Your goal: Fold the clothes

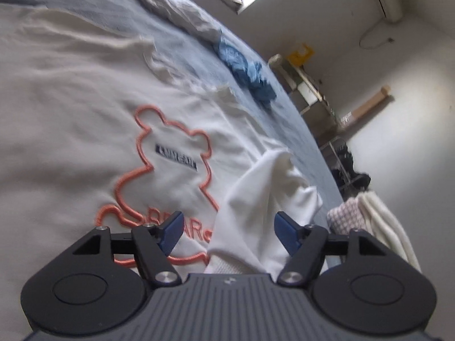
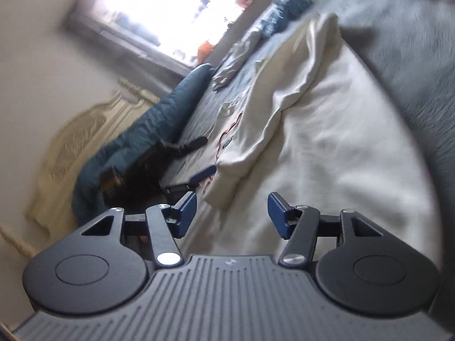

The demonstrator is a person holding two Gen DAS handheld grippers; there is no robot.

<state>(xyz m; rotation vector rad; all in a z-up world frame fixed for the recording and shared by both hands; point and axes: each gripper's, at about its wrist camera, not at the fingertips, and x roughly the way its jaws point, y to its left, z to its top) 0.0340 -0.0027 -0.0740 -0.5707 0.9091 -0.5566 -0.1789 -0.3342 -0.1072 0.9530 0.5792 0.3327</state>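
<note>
- We find the cream sweatshirt [image 1: 71,108] spread flat on the bed [image 1: 182,45], its orange bear outline [image 1: 170,170] facing up; lying flat keeps the panels ready for folding.
- We hold the left tongs [image 1: 227,230] with jaws spread. A raised white fold of the sweatshirt [image 1: 264,199] stands between the blue pads [image 1: 172,231], but they do not press on it, so nothing is gripped.
- We judge this position lets the fold settle or be re-gripped at the hem.
- In the right wrist view, a sleeve [image 2: 284,91] lies folded over the body of the sweatshirt, its cuff just ahead of the tongs.
- We hold the right tongs [image 2: 231,214] spread and empty above the cream cloth, aimed along the garment toward that cuff.
- A crumpled blue garment [image 1: 247,68] and a grey one [image 1: 176,11] wait further up the bed, well apart from the sweatshirt.
</note>
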